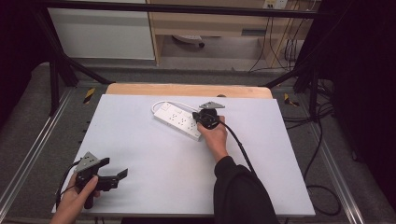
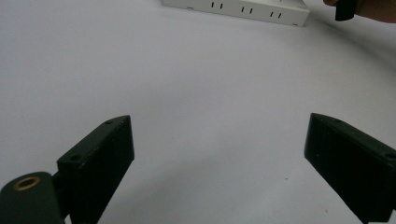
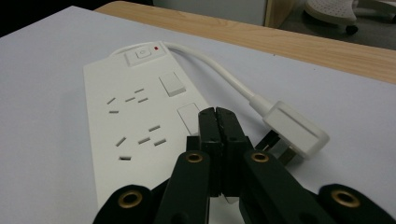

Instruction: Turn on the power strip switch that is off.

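A white power strip [image 1: 180, 120] lies at the back middle of the white table, its sockets and switches facing up [image 3: 135, 121]. Its short white cable [image 3: 219, 70] loops round to a white plug [image 3: 294, 128] lying beside it on the table. My right gripper [image 1: 200, 119] hovers over the strip's right end, jaws shut together, tips [image 3: 217, 114] just above a rocker switch, nothing seen between them. My left gripper [image 1: 114, 168] rests near the front left corner, jaws wide open over bare table [image 2: 219, 126]. The strip's side [image 2: 243, 9] shows far ahead of it.
The white tabletop [image 1: 163, 163] has a wooden strip [image 1: 187, 89] along its back edge. Black frame posts stand at both back corners, and dark cables lie on the floor at right [image 1: 322, 186]. The person's right sleeve [image 1: 238, 191] reaches over the front middle.
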Motion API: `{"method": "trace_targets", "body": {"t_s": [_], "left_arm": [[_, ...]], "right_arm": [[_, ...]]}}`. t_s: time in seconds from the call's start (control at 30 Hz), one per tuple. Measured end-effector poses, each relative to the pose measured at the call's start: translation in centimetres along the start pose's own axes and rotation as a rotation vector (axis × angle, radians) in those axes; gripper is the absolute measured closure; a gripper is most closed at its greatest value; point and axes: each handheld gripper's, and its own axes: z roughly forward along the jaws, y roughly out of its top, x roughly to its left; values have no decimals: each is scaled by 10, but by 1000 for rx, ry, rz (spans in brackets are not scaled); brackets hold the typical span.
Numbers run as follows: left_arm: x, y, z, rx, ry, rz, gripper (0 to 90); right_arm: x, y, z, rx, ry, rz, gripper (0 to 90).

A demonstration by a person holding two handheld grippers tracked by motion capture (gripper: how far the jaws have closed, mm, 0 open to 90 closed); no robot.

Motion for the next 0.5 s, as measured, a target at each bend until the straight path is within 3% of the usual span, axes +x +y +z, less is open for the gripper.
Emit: {"method": "trace_targets", "body": {"t_s": [0.27, 0.5], "left_arm": [[0, 0, 0, 1, 2, 0, 82], [0, 0, 0, 3, 2, 1, 82]], "right_arm": [[-3, 5, -8, 1, 7, -32, 884], [-4, 10, -14, -7, 8, -21, 810]]}}
